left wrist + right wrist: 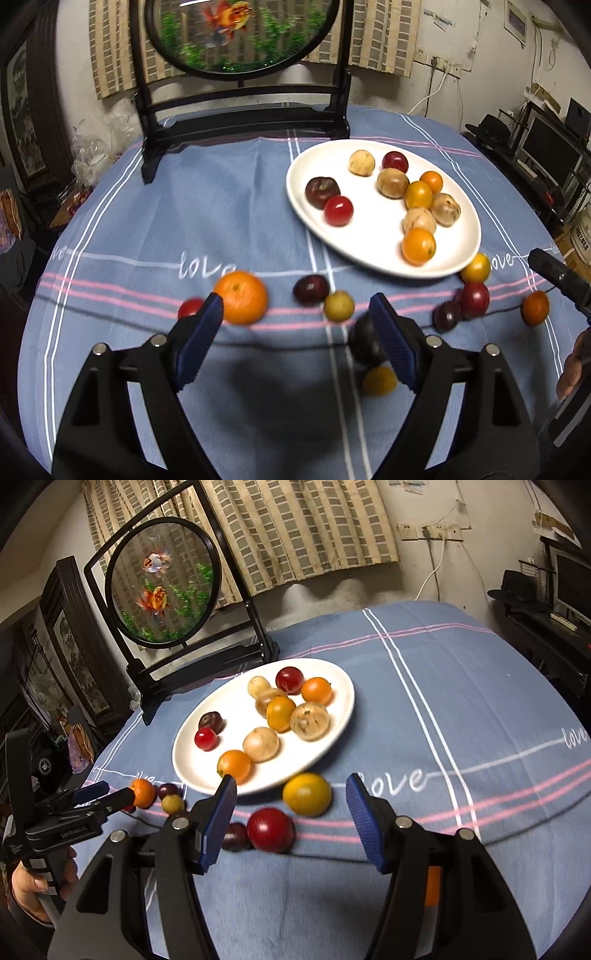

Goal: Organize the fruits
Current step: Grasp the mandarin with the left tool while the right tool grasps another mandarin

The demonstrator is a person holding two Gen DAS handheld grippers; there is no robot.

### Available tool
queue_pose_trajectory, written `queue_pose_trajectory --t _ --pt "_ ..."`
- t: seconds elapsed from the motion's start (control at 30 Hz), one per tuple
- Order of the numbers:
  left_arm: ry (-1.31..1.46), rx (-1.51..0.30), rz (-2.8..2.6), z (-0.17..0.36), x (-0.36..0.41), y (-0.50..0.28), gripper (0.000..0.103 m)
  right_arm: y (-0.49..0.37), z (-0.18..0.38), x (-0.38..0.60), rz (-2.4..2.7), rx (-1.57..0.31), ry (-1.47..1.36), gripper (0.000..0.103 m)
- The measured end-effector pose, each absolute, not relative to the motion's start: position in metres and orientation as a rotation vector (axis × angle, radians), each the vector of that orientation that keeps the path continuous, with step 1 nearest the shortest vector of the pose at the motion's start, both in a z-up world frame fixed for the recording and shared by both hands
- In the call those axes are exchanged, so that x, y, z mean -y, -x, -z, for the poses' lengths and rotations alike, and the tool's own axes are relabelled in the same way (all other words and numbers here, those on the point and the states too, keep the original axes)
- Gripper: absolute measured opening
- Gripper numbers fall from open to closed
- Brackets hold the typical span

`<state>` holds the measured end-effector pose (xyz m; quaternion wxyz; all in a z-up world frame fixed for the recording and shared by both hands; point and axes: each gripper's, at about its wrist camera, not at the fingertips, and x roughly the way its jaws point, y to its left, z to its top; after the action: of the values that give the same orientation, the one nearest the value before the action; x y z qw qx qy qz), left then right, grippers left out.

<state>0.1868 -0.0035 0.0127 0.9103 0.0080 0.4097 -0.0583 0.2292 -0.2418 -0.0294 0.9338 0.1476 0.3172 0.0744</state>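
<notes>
Both tongs are spread apart and hold nothing. An orange fruit [242, 297] sits just beside the left tongs [295, 314]. A yellow fruit [306, 794] sits between the right tongs [291, 794].

We see open blue checked tablecloth [461, 709] right of the white oval plate [332, 738]. Loose small round fruits [310, 290] crowd the plate's near edge, and a black framed goldfish screen [243, 122] blocks the far side.
</notes>
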Motion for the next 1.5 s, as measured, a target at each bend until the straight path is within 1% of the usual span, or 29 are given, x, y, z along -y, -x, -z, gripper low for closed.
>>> queue_pose_trajectory --t 0.1,0.27,0.7,1.1,1.33,1.5 --pt "-0.019 -0.839 0.104 -0.009 -0.002 -0.177 0.086 -0.22 0.036 0.24 -0.156 -0.646 -0.289 0.062" --pt "-0.004 -0.847 0.087 0.006 -0.008 -0.17 0.086 -0.218 0.045 0.235 -0.199 -0.673 -0.263 0.062" --pt "-0.02 -0.855 0.028 0.028 -0.03 -0.181 0.086 -0.223 0.059 0.216 -0.216 -0.73 -0.157 0.062" --pt "0.041 -0.943 -0.02 0.037 -0.043 -0.205 0.086 -0.22 0.056 0.211 -0.246 -0.725 -0.155 0.062" --pt "0.025 -0.959 -0.047 0.049 -0.052 -0.208 0.086 -0.218 0.052 0.212 -0.25 -0.719 -0.161 0.062" --pt "0.016 -0.936 -0.024 0.043 -0.05 -0.206 0.086 -0.217 0.052 0.209 -0.255 -0.724 -0.154 0.062"
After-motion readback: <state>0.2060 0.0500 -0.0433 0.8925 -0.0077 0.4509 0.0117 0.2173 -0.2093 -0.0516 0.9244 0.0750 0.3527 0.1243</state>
